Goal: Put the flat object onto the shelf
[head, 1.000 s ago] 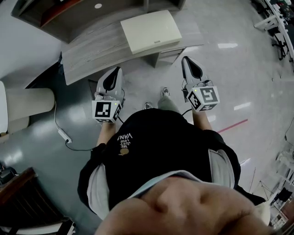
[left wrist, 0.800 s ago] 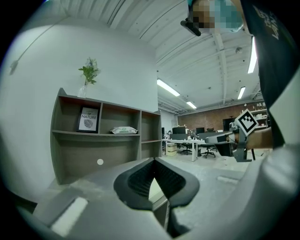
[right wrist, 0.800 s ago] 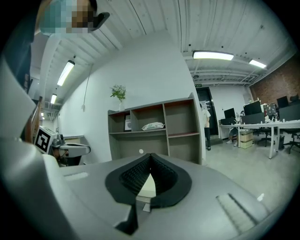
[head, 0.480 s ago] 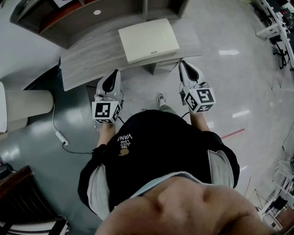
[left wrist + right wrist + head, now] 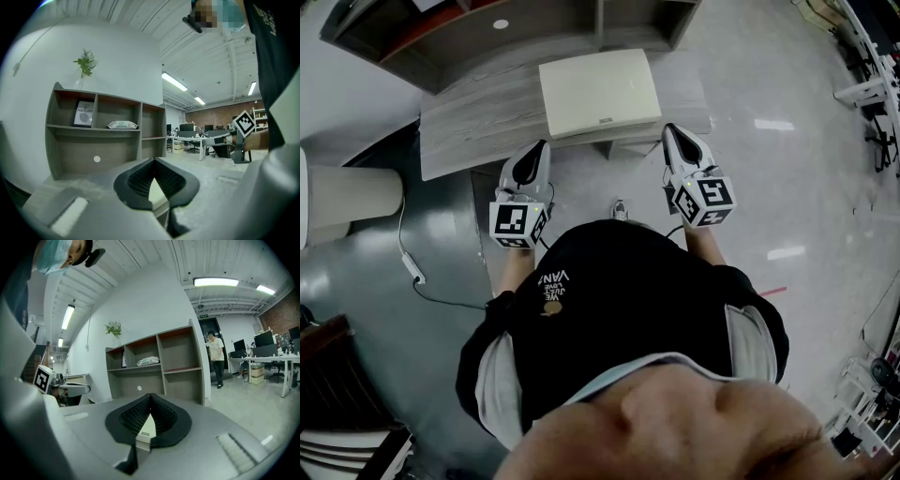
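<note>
Two hand-held grippers face one flat, cream-coloured rectangular panel (image 5: 600,89) that lies on a grey wood-grain worktop (image 5: 478,131). From the head view the panel is plain and smooth, with rounded corners, a shallow side wall and a small dark label (image 5: 602,120) at the middle of its near edge. It sits towards the front of the worktop, its near edge close to the worktop's front edge, and is square to the person.

Left gripper (image 5: 536,146): its tip lies just beside the panel's near left corner. In the left gripper view its ridged black fingers (image 5: 138,180) meet at their tips and clamp nothing; a sliver of the cream panel (image 5: 157,190) shows through the wedge-shaped gap behind the tips.

Right gripper (image 5: 669,129): its tip lies just beside the panel's near right corner. In the right gripper view its fingers (image 5: 133,416) likewise meet at the tips, and the panel's labelled edge (image 5: 146,427) shows through the gap without being gripped.

Behind the worktop stands a grey wooden shelf unit with open compartments (image 5: 103,136), well apart from the panel. One upper compartment holds a white packet (image 5: 122,124) and another a framed card (image 5: 85,113); a small green plant in a vase (image 5: 84,65) stands on top.
</note>
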